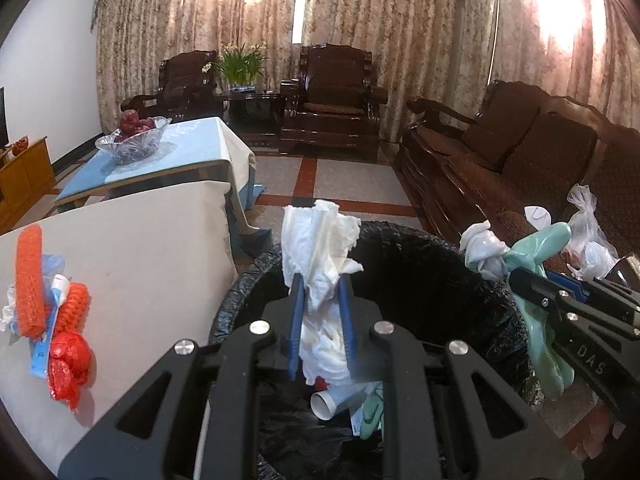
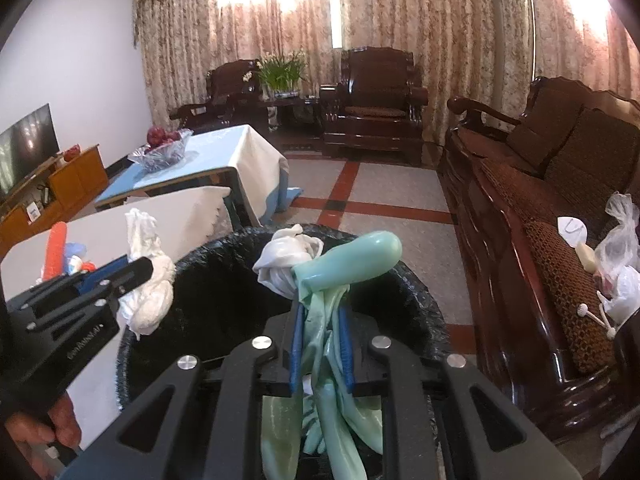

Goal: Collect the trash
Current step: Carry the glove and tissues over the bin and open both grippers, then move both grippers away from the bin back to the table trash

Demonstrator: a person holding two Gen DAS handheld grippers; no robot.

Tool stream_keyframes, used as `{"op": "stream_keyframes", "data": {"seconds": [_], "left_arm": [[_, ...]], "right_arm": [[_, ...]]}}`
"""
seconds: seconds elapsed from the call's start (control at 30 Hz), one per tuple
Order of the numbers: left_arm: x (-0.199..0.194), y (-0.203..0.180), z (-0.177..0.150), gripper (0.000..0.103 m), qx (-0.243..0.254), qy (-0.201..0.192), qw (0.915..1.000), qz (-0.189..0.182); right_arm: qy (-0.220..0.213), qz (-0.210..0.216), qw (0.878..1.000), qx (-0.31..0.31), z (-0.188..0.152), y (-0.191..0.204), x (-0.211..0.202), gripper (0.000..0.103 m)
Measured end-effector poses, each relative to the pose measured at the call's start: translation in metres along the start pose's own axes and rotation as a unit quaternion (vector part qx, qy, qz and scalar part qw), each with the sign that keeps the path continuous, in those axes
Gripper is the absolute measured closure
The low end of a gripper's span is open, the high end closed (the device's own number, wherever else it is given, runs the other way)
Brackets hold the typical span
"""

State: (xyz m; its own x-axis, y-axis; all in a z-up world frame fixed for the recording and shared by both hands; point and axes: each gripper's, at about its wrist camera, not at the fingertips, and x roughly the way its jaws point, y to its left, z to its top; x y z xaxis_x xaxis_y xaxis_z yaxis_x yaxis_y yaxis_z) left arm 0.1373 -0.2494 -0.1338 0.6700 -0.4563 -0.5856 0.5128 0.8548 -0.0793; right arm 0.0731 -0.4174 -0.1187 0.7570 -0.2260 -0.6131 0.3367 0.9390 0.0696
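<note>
My left gripper is shut on a crumpled white tissue and holds it over the black-lined trash bin. My right gripper is shut on a green rubber glove tangled with a white rag, also above the bin. The right gripper with the glove shows in the left wrist view. The left gripper with the tissue shows in the right wrist view. A tube and green scraps lie inside the bin.
Orange and red mesh trash lies on the white table left of the bin. Clear plastic bags sit on the wooden sofa to the right. A fruit bowl stands on the blue-clothed table behind.
</note>
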Motion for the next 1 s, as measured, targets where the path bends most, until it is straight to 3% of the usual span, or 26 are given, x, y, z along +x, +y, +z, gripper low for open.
{"op": "stream_keyframes", "data": {"seconds": [0.07,0.17,0.3,0.4,0.47,0.53,0.77,1.0], "left_arm": [[0.002,0.0,0.0,0.079,0.0,0.005,1.0,-0.004],[0.002,0.002,0.0,0.061,-0.012,0.006,0.9999,-0.009],[-0.002,0.007,0.001,0.048,-0.02,0.002,0.9998,-0.009],[-0.008,0.014,0.003,0.037,-0.027,-0.004,0.9996,0.004],[-0.012,0.019,0.004,0.03,-0.03,-0.006,0.9994,0.013],[-0.016,0.025,0.006,0.021,-0.031,-0.008,0.9992,0.023],[-0.038,0.06,0.008,0.01,-0.042,-0.021,0.9971,0.061],[-0.081,0.12,0.0,0.009,-0.072,-0.042,0.989,0.122]], "right_arm": [[0.004,-0.004,1.0,0.0,-0.003,-0.001,0.002,0.081],[0.009,-0.013,1.0,-0.002,-0.005,-0.002,0.007,0.071],[0.006,-0.018,1.0,-0.002,-0.007,-0.002,0.006,0.057],[-0.002,-0.024,1.0,0.0,-0.007,0.0,0.003,0.035],[-0.008,-0.034,0.999,-0.001,-0.006,0.002,0.001,0.013],[-0.014,-0.044,0.999,-0.005,-0.005,0.005,-0.002,0.005],[-0.015,-0.022,1.0,-0.011,0.001,0.026,-0.004,0.006],[-0.027,0.023,0.999,-0.038,0.009,0.074,-0.004,0.006]]}}
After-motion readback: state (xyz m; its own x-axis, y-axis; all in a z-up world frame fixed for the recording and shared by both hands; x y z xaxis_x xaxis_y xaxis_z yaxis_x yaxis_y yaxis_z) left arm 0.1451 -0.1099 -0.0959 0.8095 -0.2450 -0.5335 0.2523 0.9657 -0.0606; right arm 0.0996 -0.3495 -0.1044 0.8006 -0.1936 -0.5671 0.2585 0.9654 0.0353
